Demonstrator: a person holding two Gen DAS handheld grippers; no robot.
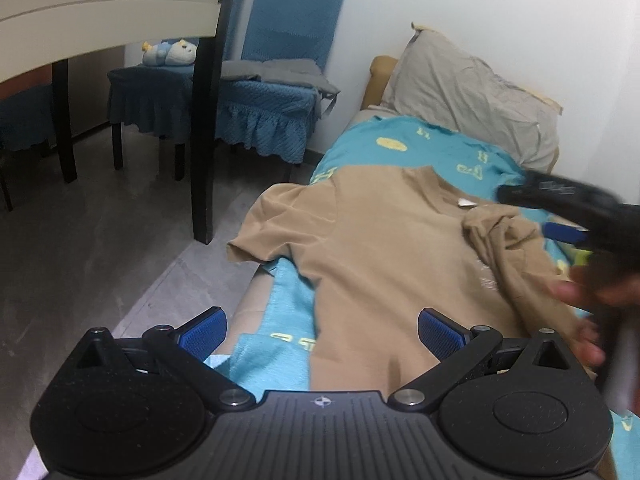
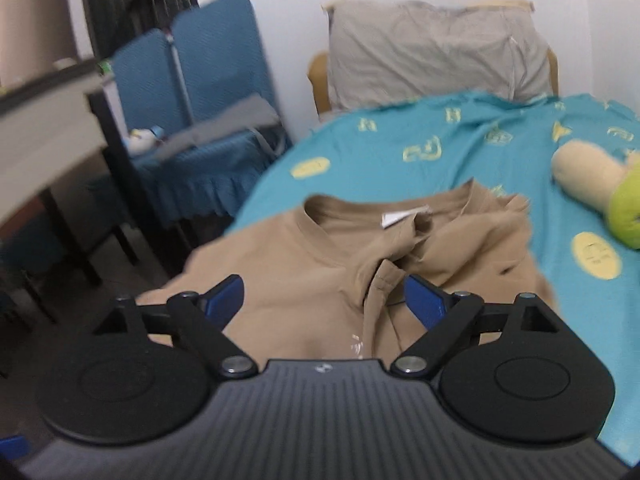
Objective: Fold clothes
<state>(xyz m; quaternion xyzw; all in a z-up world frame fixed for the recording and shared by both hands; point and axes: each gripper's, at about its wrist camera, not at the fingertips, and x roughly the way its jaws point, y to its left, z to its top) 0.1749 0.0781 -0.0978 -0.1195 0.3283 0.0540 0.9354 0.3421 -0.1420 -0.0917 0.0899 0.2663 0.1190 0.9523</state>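
- Left wrist view: the left gripper (image 1: 322, 330) hangs with its jaws spread wide and nothing between them, over the lower hem of the tan T-shirt (image 1: 380, 248), which lies on the teal sheet (image 1: 432, 148) below the grey pillow (image 1: 472, 96).
- Right wrist view: the right gripper (image 2: 323, 299) is also wide apart and empty, above the T-shirt's folded-in sleeve (image 2: 384, 280), below the pillow.

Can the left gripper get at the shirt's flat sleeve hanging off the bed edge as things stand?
Probably yes. The left gripper is open and empty above the tan shirt, and nothing lies between it and the spread sleeve; the right gripper is over the other side.
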